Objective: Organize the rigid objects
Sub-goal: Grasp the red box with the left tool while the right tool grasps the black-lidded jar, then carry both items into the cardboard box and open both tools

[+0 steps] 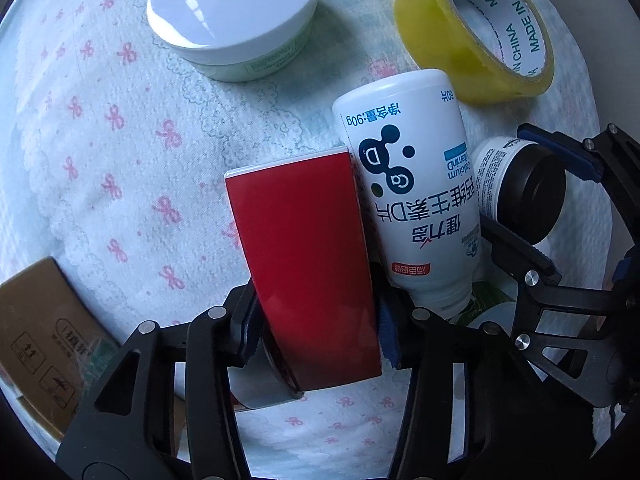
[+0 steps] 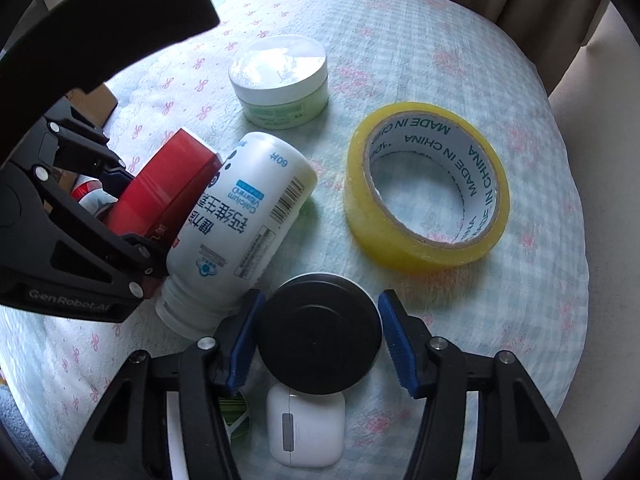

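Between the left gripper's (image 1: 316, 320) pads sits the red box (image 1: 304, 256), clamped tightly; right gripper (image 2: 320, 338), tilted downward, spreads apart around the black-lidded jar (image 2: 320, 332), without gripping it.

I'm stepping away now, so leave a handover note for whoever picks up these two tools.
Left tool: shut on the red box, which leans against the lying white bottle.
Right tool: open, pads either side of the black-lidded jar, gap on the right side.
On the cloth: tape roll, cream jar, white case near the right tool.
Done: nothing visibly sorted.
Left: probably place the box, grip the jar, tidy the rest.
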Tool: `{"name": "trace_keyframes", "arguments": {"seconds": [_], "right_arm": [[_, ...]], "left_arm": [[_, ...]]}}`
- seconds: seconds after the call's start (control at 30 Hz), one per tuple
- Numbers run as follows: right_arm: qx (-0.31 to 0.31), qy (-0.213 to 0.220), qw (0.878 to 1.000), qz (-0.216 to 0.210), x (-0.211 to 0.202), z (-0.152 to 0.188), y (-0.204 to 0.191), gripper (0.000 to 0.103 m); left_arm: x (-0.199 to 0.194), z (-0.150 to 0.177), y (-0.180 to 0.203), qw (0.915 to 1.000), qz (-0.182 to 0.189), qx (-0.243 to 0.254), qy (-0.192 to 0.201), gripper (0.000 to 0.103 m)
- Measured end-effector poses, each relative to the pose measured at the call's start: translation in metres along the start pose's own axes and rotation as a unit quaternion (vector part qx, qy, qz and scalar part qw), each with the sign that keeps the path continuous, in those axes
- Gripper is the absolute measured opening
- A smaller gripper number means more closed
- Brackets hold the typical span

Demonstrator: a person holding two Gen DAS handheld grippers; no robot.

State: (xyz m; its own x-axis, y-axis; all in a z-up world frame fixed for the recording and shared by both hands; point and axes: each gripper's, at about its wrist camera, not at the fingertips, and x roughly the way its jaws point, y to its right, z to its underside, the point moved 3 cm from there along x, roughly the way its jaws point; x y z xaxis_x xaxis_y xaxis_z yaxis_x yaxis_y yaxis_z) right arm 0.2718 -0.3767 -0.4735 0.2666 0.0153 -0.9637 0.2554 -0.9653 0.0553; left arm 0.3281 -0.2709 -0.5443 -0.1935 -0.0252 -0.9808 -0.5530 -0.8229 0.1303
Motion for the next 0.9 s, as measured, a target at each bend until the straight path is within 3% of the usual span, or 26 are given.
{"name": "trace_keyframes", "arguments": {"seconds": [0.67,0.9], "right_arm": [[0.084,0.019,0.996,0.005,-0.042,0.019,0.005,0.053],[0.126,0.036,0.991,0.017,-0.085,0.021,0.012,0.053]], "left_arm": [[-0.068,0.030,-0.019,0.9976,0.016,-0.022,0.063,0.038],[-0.122,0.058,-0.017,0.9930,0.027,-0.030,0.111,0.038]]}}
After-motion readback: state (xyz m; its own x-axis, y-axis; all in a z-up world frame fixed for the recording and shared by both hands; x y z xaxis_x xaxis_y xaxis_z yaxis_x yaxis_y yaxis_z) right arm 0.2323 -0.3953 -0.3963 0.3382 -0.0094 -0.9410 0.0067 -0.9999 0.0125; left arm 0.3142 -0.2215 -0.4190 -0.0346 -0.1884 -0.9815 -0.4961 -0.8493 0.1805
